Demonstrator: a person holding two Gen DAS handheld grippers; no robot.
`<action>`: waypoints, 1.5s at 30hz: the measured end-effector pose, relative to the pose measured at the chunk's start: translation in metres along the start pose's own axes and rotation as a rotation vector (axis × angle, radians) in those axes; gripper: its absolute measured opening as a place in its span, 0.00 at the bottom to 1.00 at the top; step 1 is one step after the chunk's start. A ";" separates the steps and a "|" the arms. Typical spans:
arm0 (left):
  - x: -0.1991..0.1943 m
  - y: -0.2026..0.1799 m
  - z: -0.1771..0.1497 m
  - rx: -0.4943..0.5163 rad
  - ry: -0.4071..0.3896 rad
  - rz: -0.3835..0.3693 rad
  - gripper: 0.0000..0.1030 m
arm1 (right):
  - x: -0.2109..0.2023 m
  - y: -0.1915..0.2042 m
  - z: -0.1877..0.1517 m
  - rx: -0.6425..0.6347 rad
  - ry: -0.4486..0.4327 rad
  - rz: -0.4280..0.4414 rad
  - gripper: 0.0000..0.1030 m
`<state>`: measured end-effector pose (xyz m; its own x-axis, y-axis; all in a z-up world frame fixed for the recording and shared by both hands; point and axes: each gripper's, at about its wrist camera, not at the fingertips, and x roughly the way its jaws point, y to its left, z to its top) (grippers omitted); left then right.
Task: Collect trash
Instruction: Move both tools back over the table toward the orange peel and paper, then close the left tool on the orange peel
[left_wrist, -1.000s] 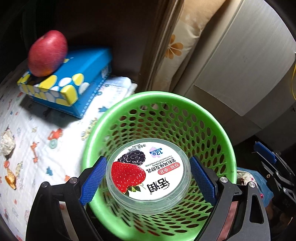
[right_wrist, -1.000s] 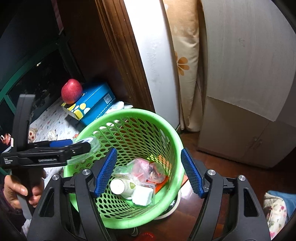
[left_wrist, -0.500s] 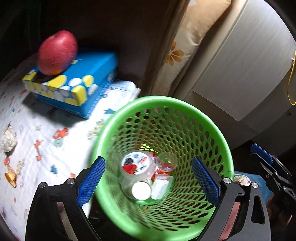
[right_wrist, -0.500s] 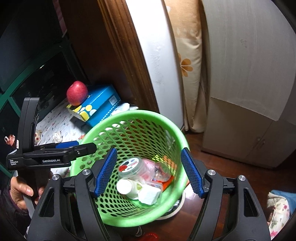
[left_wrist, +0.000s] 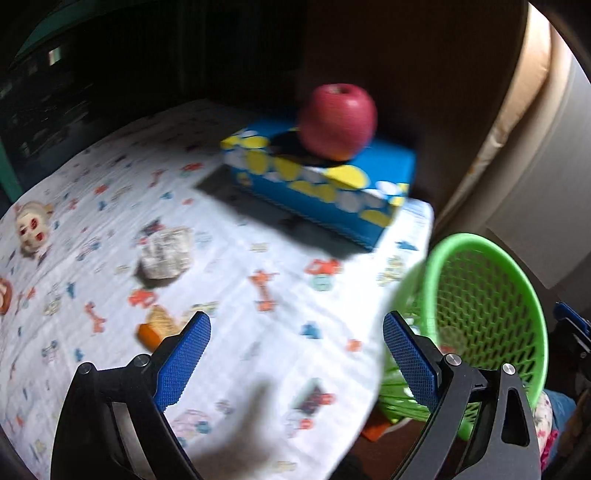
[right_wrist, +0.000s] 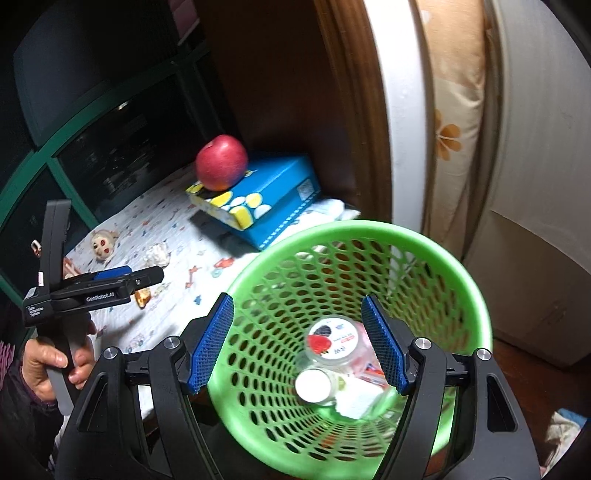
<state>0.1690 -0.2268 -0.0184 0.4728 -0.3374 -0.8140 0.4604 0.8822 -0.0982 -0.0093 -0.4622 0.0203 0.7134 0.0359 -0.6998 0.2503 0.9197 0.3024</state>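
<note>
A: Grippers first. Right gripper (right_wrist: 297, 343) hung over the green basket (right_wrist: 476, 295), jaws apart, nothing between them, probably to keep the basket steady and in sight. Yogurt cup (right_wrist: 334, 338) lay inside on other rubbish.

B: Left gripper (left_wrist: 295, 360)?

A: Wide apart, empty, above the printed cloth (left_wrist: 236, 266). An orange wrapper (left_wrist: 157, 328) lay just beyond its tips, a crumpled tissue (left_wrist: 166, 253) farther on. Likely the next pickups.

B: Beyond?

A: Apple (left_wrist: 338, 120) on the blue box (left_wrist: 325, 184), seemingly not trash.
</note>
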 end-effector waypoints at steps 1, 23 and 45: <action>-0.001 0.011 -0.001 -0.010 -0.001 0.015 0.89 | 0.002 0.004 0.001 -0.003 0.002 0.005 0.70; 0.053 0.127 -0.008 -0.338 0.117 0.098 0.81 | 0.049 0.076 0.008 -0.081 0.070 0.101 0.70; 0.072 0.136 -0.014 -0.372 0.168 0.080 0.41 | 0.068 0.089 0.008 -0.101 0.110 0.124 0.70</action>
<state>0.2548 -0.1267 -0.0988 0.3531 -0.2318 -0.9064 0.1098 0.9724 -0.2059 0.0666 -0.3815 0.0048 0.6578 0.1891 -0.7291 0.0934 0.9400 0.3281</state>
